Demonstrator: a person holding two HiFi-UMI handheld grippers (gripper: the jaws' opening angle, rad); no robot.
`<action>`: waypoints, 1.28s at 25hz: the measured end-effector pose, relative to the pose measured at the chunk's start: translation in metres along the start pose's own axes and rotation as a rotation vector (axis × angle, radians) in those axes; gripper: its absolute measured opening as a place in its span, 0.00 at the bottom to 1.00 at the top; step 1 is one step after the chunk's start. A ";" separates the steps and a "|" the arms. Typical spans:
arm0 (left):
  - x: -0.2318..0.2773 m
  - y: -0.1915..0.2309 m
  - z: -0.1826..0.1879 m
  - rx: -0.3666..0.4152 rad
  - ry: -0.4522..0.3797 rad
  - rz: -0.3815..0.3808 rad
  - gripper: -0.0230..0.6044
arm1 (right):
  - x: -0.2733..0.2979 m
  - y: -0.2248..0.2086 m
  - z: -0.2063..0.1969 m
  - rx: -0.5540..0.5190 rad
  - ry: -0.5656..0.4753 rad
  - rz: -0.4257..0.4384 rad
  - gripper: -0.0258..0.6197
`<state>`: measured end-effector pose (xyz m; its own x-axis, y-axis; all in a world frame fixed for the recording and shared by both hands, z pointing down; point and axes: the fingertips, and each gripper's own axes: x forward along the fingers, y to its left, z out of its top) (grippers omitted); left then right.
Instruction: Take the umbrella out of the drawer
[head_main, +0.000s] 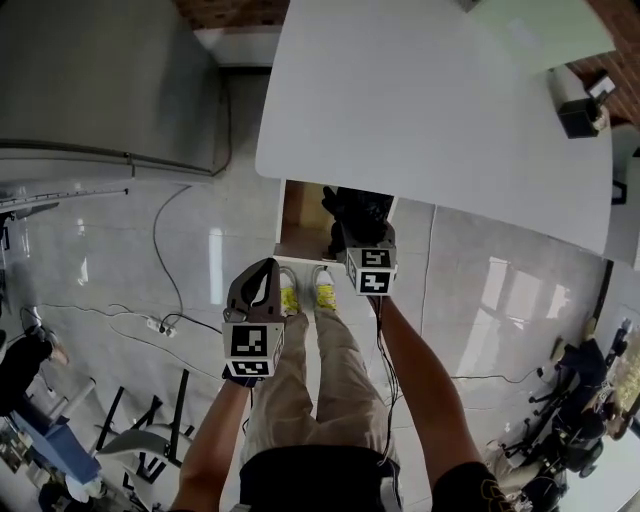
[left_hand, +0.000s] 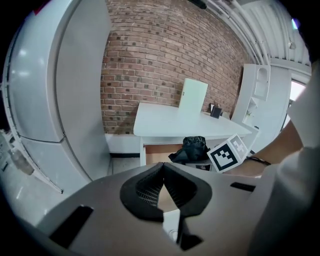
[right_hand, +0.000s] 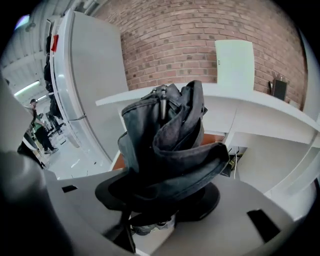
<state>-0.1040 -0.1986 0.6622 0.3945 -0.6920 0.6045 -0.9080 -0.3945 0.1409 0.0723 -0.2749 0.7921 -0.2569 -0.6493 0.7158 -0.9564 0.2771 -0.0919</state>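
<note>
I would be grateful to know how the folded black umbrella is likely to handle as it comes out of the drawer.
The umbrella probably handles floppily: its loose fabric bulges in folds over the right gripper. A metal rod shows among the folds, so a stiffer core is likely inside. The slack canopy might snag on the drawer edge.

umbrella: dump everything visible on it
The umbrella is folded, with dark grey to black fabric bunched in loose, rumpled folds. A slim metal rod end pokes out among the folds at the top. It stands roughly upright, clamped at its lower part in the jaws of the right gripper. It sits over the open drawer at the edge of the white table. Nothing else visibly touches it.
</note>
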 end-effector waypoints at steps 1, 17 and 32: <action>-0.009 -0.001 0.002 -0.009 0.002 0.005 0.07 | -0.009 0.000 -0.002 0.007 0.010 -0.004 0.42; -0.113 -0.013 0.059 0.037 0.013 -0.003 0.07 | -0.073 -0.008 0.007 0.192 0.199 -0.074 0.31; -0.118 -0.004 0.069 0.023 0.005 0.007 0.06 | -0.078 -0.001 0.007 0.014 0.250 -0.039 0.15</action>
<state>-0.1371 -0.1569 0.5362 0.3874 -0.6915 0.6097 -0.9071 -0.4039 0.1184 0.0927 -0.2293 0.7314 -0.1788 -0.4635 0.8679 -0.9672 0.2443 -0.0688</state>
